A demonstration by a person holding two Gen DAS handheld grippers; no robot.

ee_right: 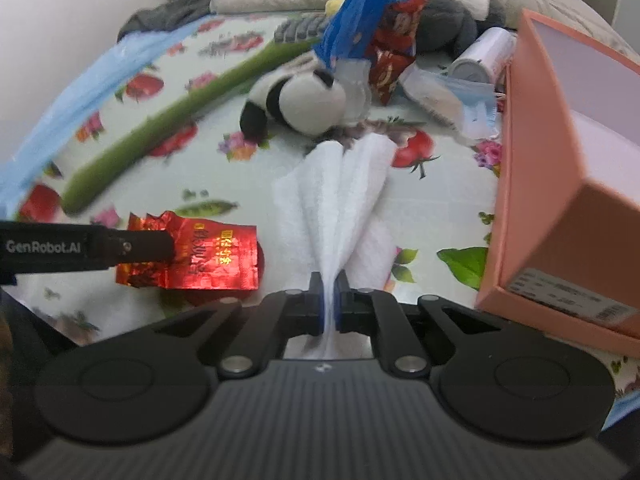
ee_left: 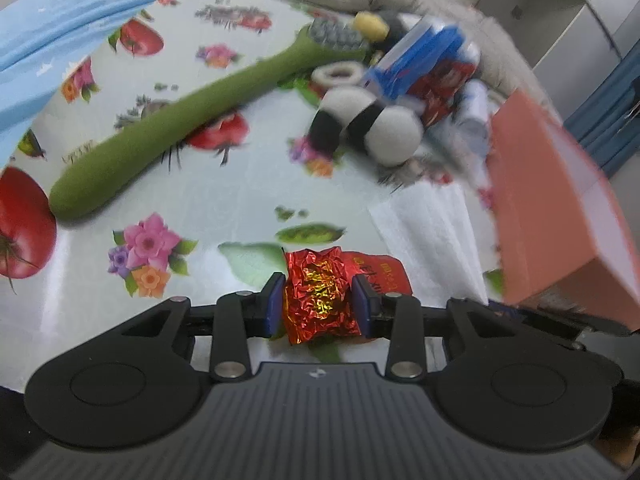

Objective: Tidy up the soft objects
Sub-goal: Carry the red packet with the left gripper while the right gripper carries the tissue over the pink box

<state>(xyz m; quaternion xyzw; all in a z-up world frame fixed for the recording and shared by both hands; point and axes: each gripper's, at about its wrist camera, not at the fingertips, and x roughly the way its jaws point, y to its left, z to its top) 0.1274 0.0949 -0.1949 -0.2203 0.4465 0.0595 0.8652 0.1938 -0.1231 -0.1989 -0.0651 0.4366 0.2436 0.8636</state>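
Left wrist view: the left gripper (ee_left: 318, 299) has its blue pads on both sides of a crumpled red foil packet (ee_left: 320, 294), pressing it at the crinkled end. The packet lies on the flowered cloth (ee_left: 200, 208), and its long axis runs away to the right of the fingers. In the right wrist view, the right gripper (ee_right: 330, 300) is closed tight on the near edge of a white tissue (ee_right: 336, 192), which fans out straight ahead from the pads, its long axis along the fingers.

Both grippers point steeply down at the cloth, side by side. The pink box (ee_right: 560, 184) stands open just to the right of the tissue, so the right hand is the nearer one to it, and I judge it the likely place for the soft things.

Farther away lie a green brush (ee_left: 160, 128) and a panda toy (ee_right: 304, 104), and behind them a blue-and-red bag (ee_right: 372, 36).
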